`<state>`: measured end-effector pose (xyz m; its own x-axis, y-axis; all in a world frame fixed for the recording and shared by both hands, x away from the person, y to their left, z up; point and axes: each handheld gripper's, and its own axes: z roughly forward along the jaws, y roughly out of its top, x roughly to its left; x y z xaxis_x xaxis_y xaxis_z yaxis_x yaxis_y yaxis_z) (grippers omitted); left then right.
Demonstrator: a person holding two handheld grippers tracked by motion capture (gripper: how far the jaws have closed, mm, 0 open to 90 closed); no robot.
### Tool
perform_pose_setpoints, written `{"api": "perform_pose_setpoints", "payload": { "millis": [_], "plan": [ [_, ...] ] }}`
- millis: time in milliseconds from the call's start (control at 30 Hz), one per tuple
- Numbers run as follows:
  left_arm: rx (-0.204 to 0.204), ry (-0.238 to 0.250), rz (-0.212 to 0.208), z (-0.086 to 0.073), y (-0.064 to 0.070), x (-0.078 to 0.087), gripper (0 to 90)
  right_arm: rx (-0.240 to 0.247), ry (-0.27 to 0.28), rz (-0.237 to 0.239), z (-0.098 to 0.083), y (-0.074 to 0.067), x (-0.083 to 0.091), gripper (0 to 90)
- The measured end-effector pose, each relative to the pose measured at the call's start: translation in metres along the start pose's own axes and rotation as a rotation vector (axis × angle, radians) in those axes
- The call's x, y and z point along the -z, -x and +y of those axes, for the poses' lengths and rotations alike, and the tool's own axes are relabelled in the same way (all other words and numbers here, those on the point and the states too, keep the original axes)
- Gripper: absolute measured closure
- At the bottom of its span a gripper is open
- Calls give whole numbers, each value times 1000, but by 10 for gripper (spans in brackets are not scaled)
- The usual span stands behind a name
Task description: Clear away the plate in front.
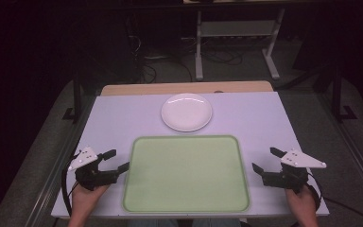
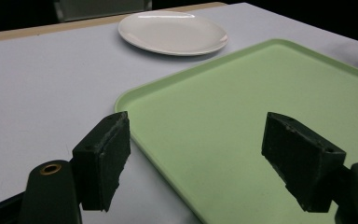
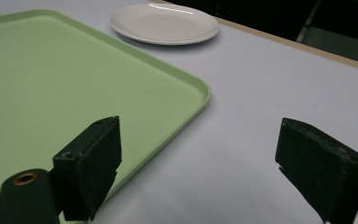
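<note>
The green tray (image 1: 186, 174) lies flat on the pale worktop (image 1: 118, 118), square to the person and centred between the 2 hands, with its long sides running across the worktop. Just beyond its far edge, apart from it, sits the white plate (image 1: 186, 112), empty and right side up, placed about on the tray's centre line so either hand could reach it. The left gripper (image 1: 114, 161) hovers just beside the tray's left rim, and the right gripper (image 1: 266, 160) mirrors it just off the right rim; both point inward and forward, toward the tray and the plate. Each has its jaws spread wide with nothing between them, which the left gripper view and right gripper view confirm: between the black pads there is only bare tray and worktop. In the left gripper view the tray's near left corner (image 2: 121, 100) sits just ahead of the left pad (image 2: 103, 156), with the plate (image 2: 172, 32) farther off. This symmetric stance reads as a ready position: the hands flank the tray so that either can go to the plate, probably to bring it onto the tray, or both can take the tray by its rims. Neither gripper touches anything yet.
</note>
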<state>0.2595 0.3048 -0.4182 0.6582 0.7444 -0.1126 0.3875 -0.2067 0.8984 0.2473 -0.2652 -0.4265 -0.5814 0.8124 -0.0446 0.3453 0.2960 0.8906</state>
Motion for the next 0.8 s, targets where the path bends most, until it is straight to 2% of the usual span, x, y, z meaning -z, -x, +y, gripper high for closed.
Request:
{"api": "perform_pose_setpoints", "payload": {
  "millis": [167,500,800],
  "plan": [
    [-8,-10,5,-1,0,0,233,1,2,1,0,0,0,133],
    [41,-2,-6,-2,-3,0,230,-2,9,-1,1,0,2,134],
    [57,3,-13,-1,-1,-2,224,-9,15,-9,1,1,3,133]
  ]
}}
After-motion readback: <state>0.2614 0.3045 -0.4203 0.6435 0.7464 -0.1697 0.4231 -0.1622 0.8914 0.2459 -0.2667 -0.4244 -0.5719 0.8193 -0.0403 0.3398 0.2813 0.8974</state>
